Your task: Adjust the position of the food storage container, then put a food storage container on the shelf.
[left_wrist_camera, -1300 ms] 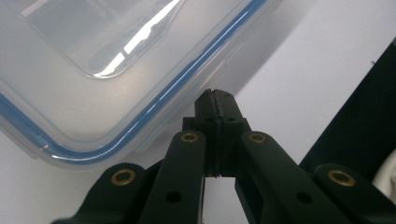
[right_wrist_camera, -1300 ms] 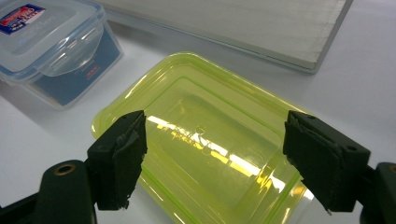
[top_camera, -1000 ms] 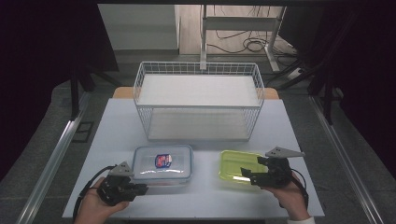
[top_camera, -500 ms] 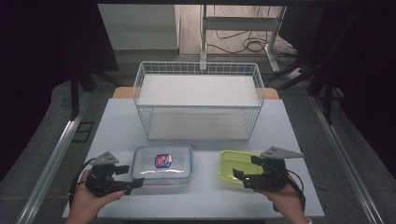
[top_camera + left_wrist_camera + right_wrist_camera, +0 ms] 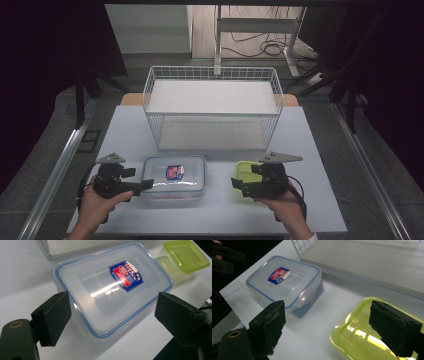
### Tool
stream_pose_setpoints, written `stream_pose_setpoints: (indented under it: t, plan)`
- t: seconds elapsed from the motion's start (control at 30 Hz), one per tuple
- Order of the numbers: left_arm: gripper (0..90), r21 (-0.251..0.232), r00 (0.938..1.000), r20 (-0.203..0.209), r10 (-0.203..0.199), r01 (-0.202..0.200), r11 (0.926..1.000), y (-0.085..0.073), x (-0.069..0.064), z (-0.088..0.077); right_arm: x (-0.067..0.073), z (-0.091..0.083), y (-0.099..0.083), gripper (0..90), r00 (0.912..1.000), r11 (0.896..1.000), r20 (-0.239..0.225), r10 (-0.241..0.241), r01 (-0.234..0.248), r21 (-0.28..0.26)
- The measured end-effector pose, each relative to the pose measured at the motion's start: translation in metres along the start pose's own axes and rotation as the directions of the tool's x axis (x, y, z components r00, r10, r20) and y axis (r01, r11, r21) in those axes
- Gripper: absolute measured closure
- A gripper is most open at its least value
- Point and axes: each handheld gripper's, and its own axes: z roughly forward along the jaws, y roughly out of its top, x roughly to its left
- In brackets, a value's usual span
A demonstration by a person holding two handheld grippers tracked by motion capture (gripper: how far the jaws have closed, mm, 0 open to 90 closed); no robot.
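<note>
Table scene, seen from above and along each tool. Left gripper, jaws just opened wide, straddles the near-left corner of the clear lidded food container, its pads standing apart from the walls; nothing is held. Right gripper, jaws also spread, hovers over the near-left edge of the lime-green lidded container without pressing on it. Both containers lie on the near half of the table, the clear one left, the green one right, in front of the white wire basket. Likely hazards: a grip closing on the rounded corner could slip off the smooth plastic; a pad catching a lid clasp could pop it open or push the container sideways.
</note>
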Motion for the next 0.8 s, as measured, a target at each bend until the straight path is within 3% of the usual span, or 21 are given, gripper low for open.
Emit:
stream_pose_setpoints:
  t: [0.37, 0.8]
  plan:
    - [13.4, -0.013, 0.9991, -0.003, -0.042, 0.042, 0.999, -0.003, 0.011, -0.003, 0.008, 0.029, 0.012, 13.8, 0.9993, 1.0, -0.034, 0.015, -0.015, 0.019]
    - [11.7, -0.017, 0.9953, 0.004, -0.097, 0.097, 0.9951, -0.008, 0.024, 0.002, 0.022, 0.049, 0.021, 13.8, 0.9978, 1.0, -0.066, 0.007, -0.006, 0.025]
